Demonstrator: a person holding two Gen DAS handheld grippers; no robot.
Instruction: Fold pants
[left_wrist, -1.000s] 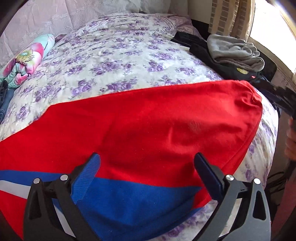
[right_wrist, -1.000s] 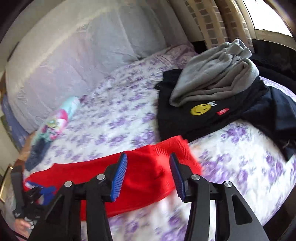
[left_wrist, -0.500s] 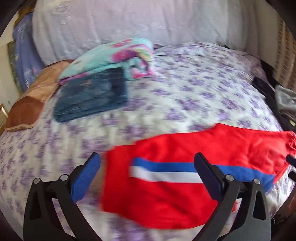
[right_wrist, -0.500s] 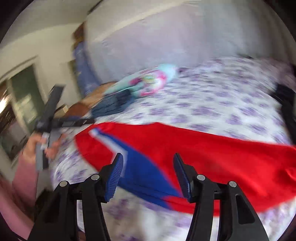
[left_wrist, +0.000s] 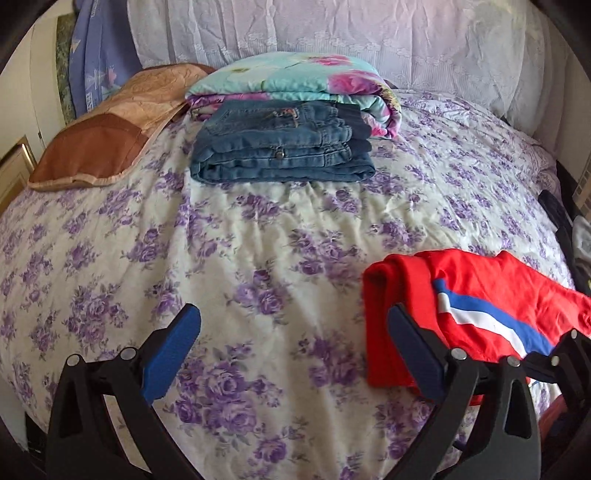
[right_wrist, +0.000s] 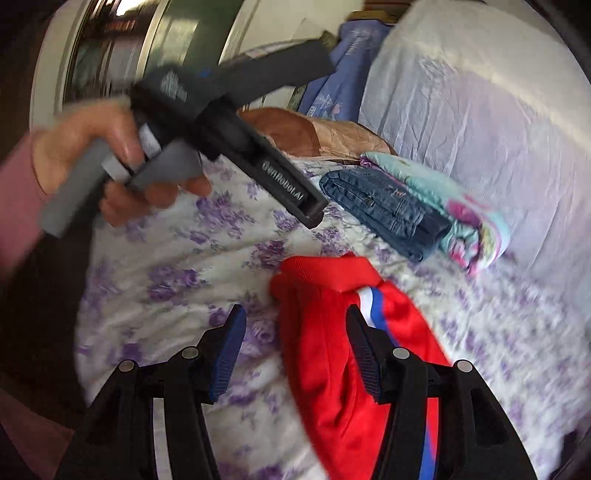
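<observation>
The red pants (left_wrist: 476, 306) lie bunched on the flowered bedspread (left_wrist: 258, 236). Both the left gripper (left_wrist: 291, 347) and right gripper (right_wrist: 295, 350) hover above, jaws apart, gripping nothing; the right's just widened.

Both tools looked alike: black plastic frames with triangular cut-outs, round silver screws at the joints, and ribbed blue pads lining the fingers (left_wrist: 173, 350). The left gripper's (right_wrist: 236, 147) long black body carried pale lettering along its side above a grey handle. The person wore a pink sleeve (right_wrist: 16, 206).
</observation>
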